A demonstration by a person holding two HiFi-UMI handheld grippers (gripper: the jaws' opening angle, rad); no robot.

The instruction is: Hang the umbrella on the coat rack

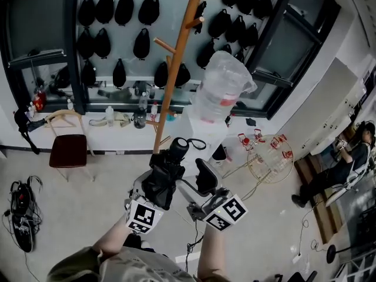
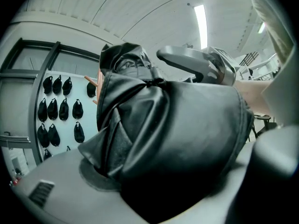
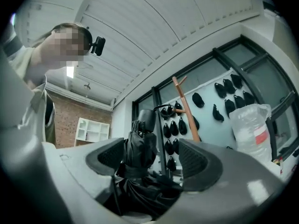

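Note:
A folded black umbrella (image 1: 166, 172) stands upright between both grippers, its round handle (image 1: 179, 146) with a thin wrist loop on top. My left gripper (image 1: 154, 187) is shut on the bunched fabric, which fills the left gripper view as the umbrella (image 2: 163, 125). My right gripper (image 1: 192, 180) is open: in the right gripper view the umbrella (image 3: 139, 148) stands between the two pads with a gap on each side of it. The wooden coat rack (image 1: 176, 57) with angled pegs rises just beyond the umbrella, and the coat rack (image 3: 186, 110) is also ahead in the right gripper view.
A big clear plastic bag (image 1: 222, 90) sits on a white stand right of the rack. Black caps (image 1: 117, 10) hang on the wall behind. A red chair (image 1: 69, 150) stands at left, a round wire frame (image 1: 267, 157) at right. A person (image 1: 346, 163) sits at far right.

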